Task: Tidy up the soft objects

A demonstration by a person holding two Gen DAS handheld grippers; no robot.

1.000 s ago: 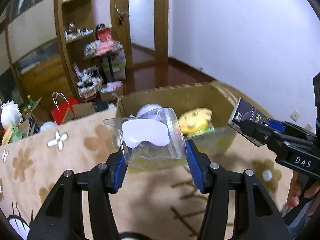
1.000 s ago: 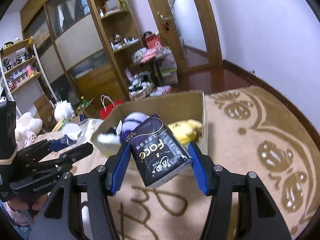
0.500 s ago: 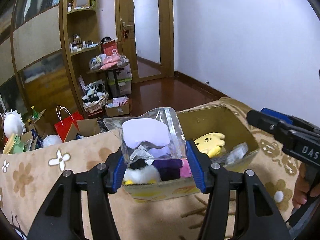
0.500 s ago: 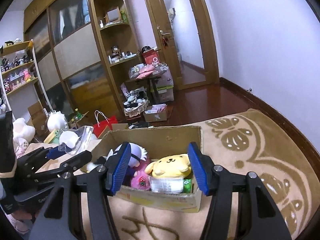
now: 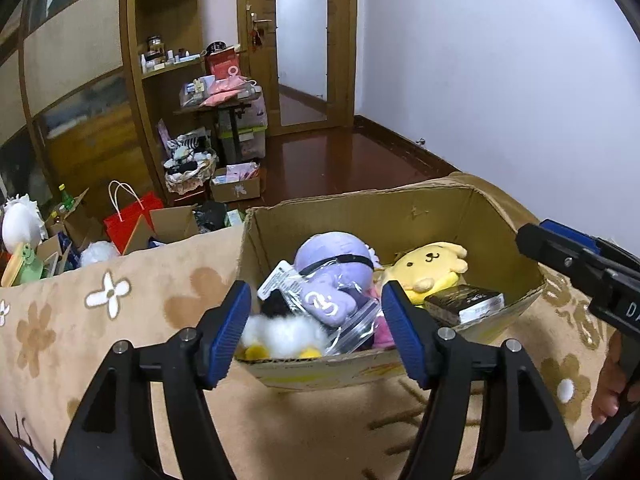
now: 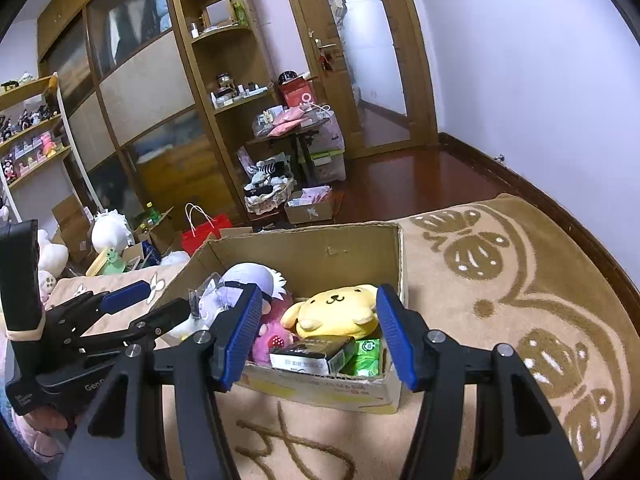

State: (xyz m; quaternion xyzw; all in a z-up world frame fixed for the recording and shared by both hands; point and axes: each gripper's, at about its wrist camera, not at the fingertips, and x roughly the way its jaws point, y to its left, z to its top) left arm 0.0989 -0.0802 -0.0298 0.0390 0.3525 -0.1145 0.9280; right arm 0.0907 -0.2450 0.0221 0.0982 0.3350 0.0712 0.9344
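An open cardboard box (image 5: 360,220) (image 6: 312,252) stands on the beige patterned blanket (image 5: 120,340). It holds a purple plush (image 5: 332,250), a yellow dog plush (image 5: 432,264) (image 6: 336,312), a white fluffy toy (image 5: 280,334) and a pink plush (image 6: 272,336). A clear zip bag (image 5: 336,304) with a lilac item lies on the toys. My left gripper (image 5: 316,332) (image 6: 156,306) hovers over the box's near edge; its jaws are opening and the pads are off the bag. A black tissue pack (image 6: 312,354) (image 5: 464,304) lies in the box. My right gripper (image 6: 318,336) (image 5: 560,252) is open and holds nothing.
Beyond the blanket's far edge the floor is cluttered: a red paper bag (image 5: 132,220), small cartons, a basket (image 6: 268,196) and a loaded side table (image 5: 228,100). Wooden shelves (image 6: 224,96) and a door (image 5: 304,40) stand behind. A white plush (image 6: 110,232) sits at left.
The right gripper let go of the black tissue pack, which now lies in the box. The left gripper's jaws widened and the clear bag dropped onto the toys. Both grippers came closer to the box.
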